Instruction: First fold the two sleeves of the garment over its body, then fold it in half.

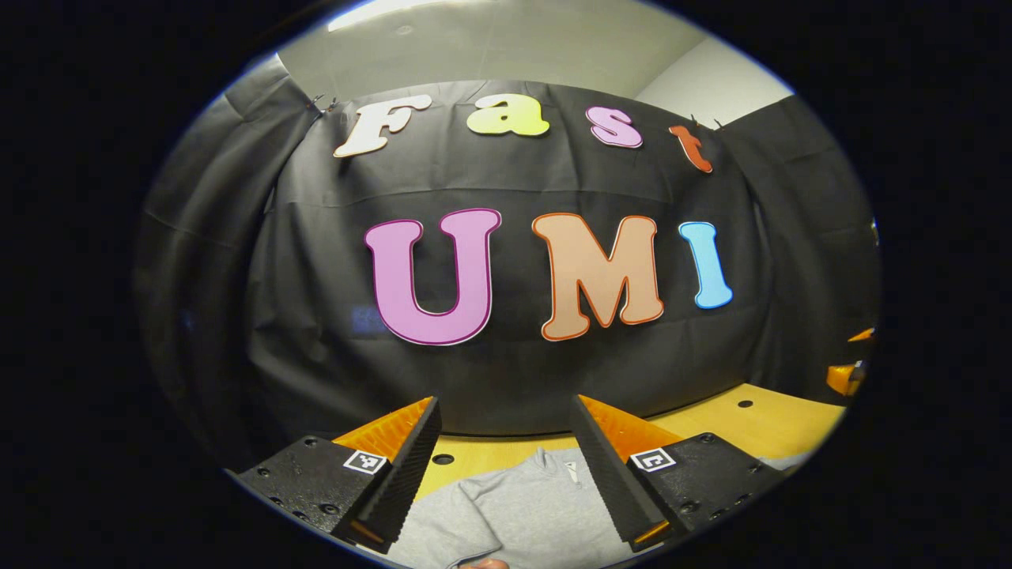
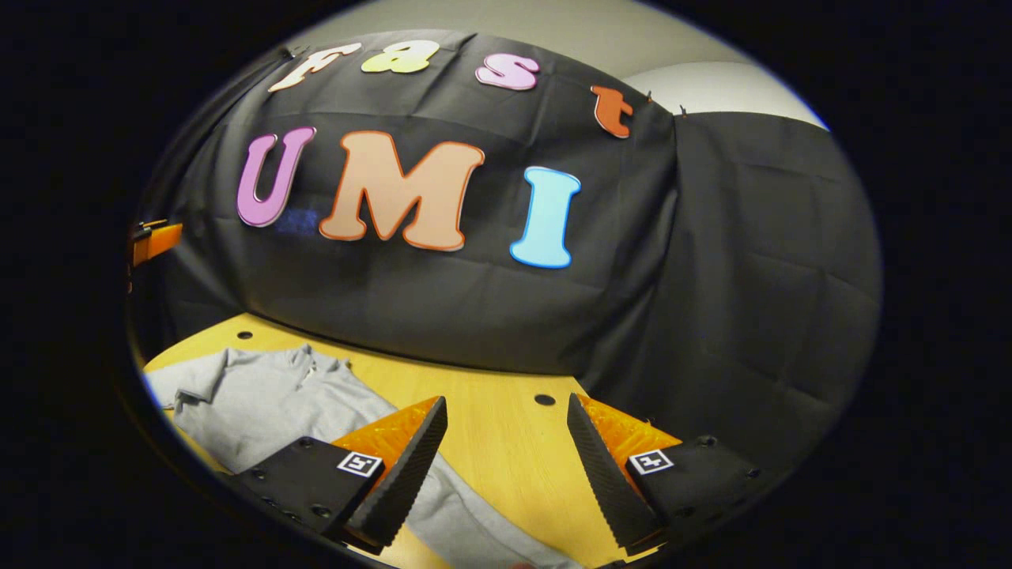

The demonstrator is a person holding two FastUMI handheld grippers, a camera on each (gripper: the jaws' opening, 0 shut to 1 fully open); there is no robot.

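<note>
A grey collared garment (image 1: 522, 506) lies flat on the wooden table (image 1: 759, 427), its collar toward the booth wall. My left gripper (image 1: 506, 411) hovers above the garment's upper body, open, with nothing between its fingers. In the right gripper view the same garment (image 2: 253, 403) spreads at the lower left, and one sleeve (image 2: 466, 514) runs out under my right gripper (image 2: 506, 411). That gripper is open above the table (image 2: 506, 442) and holds nothing.
The black cloth wall stands close behind the table's far edge. The tabletop has small round holes (image 2: 544, 400). Part of the other gripper shows at the right edge (image 1: 850, 371) of the left gripper view and at the left edge (image 2: 154, 237) of the right gripper view.
</note>
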